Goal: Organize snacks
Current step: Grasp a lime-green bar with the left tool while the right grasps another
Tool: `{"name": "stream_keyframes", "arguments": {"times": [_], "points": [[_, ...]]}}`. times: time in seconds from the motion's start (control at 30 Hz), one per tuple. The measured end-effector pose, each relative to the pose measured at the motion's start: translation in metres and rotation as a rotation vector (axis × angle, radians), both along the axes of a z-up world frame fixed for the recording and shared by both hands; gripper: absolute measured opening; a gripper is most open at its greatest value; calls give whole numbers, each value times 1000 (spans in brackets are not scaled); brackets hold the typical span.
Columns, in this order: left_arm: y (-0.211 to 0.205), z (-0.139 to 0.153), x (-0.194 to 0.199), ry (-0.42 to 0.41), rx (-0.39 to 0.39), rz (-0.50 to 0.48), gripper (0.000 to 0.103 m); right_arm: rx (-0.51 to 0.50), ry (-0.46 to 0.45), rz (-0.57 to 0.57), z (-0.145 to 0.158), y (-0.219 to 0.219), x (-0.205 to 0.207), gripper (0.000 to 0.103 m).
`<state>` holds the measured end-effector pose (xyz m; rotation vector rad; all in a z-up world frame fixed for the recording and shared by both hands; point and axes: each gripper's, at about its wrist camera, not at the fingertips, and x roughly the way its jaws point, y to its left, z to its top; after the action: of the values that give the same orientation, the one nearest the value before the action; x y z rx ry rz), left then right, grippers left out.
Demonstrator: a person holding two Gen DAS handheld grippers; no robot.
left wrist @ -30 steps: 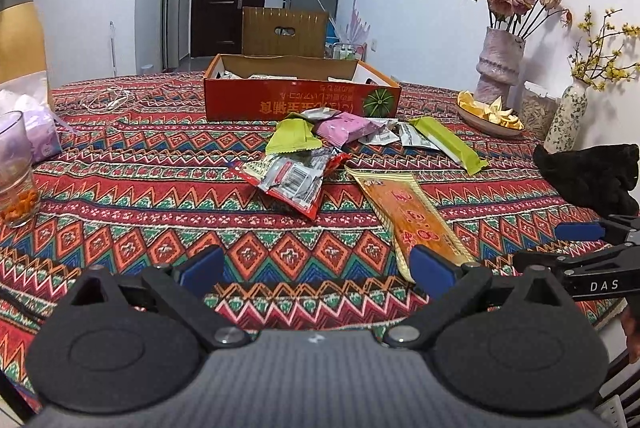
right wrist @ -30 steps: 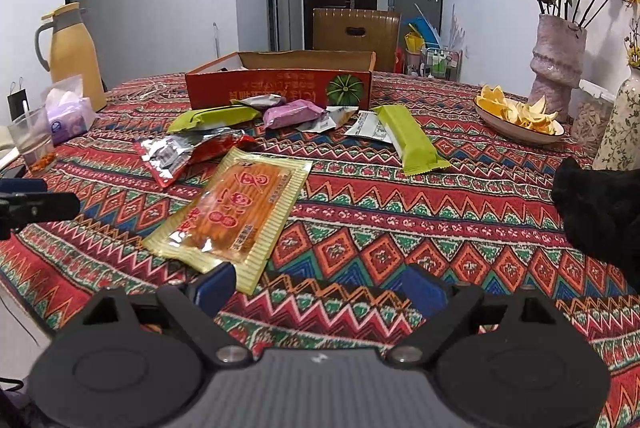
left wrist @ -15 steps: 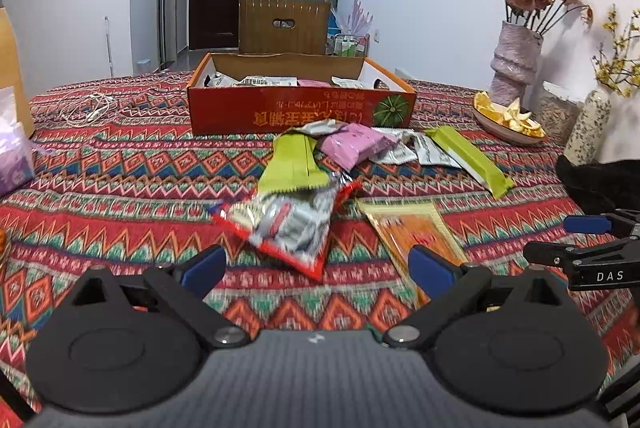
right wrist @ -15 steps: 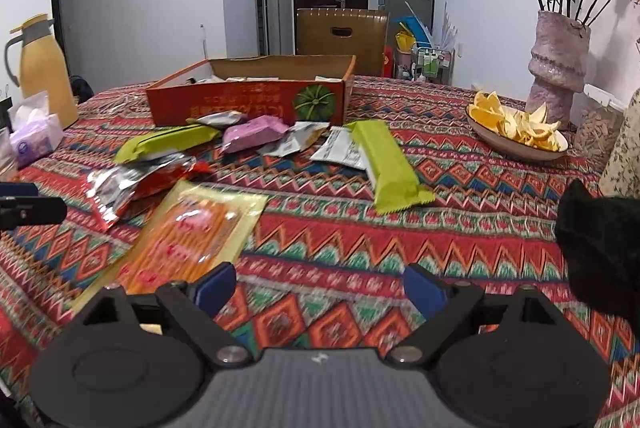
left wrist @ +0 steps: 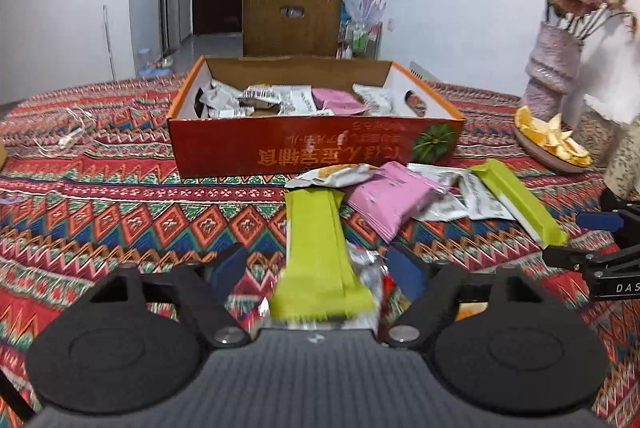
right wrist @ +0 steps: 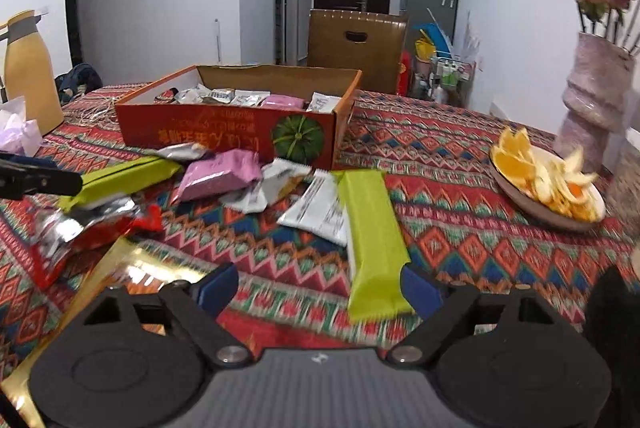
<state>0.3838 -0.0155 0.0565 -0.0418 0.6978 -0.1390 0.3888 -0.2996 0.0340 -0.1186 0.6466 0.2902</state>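
Left claw [left wrist: 318, 270]: jaws wide apart and just now narrowing; the near end of a green bar lies between the blue pads, with a gap on either side, nothing gripped.
Right claw [right wrist: 320, 286]: jaws wide apart, also just now narrowing a little; the near end of a second green bar sits inside the right pad, whether touching it I cannot tell.
Left green bar [left wrist: 318, 256]: lies lengthwise on top of a red and silver packet [left wrist: 366, 268], far end pointing at the box.
Right green bar [right wrist: 370, 240]: flat on the surface, overlapping a white packet [right wrist: 320, 211] at its left edge.
Gold packet [right wrist: 120, 268]: flat at the near left of the right view, partly under the claw body.
Surface [left wrist: 120, 211]: covered with a red patterned cloth.
Loose pile: a pink packet [left wrist: 394, 197] and several white and silver packets lie between the two green bars, just in front of the box.
Box [left wrist: 316, 143]: red cardboard, open top, standing beyond the pile; white packets and a pink one lie inside.
Plate of orange peel [right wrist: 548, 183]: on the surface, to the right, well apart from the snacks.
Vase [right wrist: 596, 99]: pink, holding dried roses, behind the plate.
Jug [right wrist: 28, 75]: yellow, at the far left edge.
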Motion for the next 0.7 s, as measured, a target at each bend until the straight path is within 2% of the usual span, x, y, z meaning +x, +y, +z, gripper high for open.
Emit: {"name": "stream_keyframes", "arguments": {"times": [0.13,0.2,0.27,0.37,0.43,0.5,0.53,0.63,0.7], "points": [[-1,-6,27,31,9,-16,75,-38,-7,1,-3,-1,32,80],[-2,-10,37,46,14,-17,75,-28,-2,-5,-8,-3,48,75],[-2,-15,47,65,9,-21,74,-19,14,-11,-13,-6,62,64],[-2,-21,58,97,-2,-34,72,2,29,-26,-19,-11,77,61],[-2,-24,63,114,-8,-35,65,15,42,-31,-23,-14,84,56],[-3,-27,66,130,-7,-25,51,26,50,-38,-26,-17,87,52],[-3,-28,68,135,-6,-29,48,30,54,-41,-28,-19,88,51],[-5,-29,68,141,-7,-40,43,55,71,-35,-31,-23,90,41],[-5,-29,68,141,-9,-39,40,64,73,-33,-31,-23,90,40]]}}
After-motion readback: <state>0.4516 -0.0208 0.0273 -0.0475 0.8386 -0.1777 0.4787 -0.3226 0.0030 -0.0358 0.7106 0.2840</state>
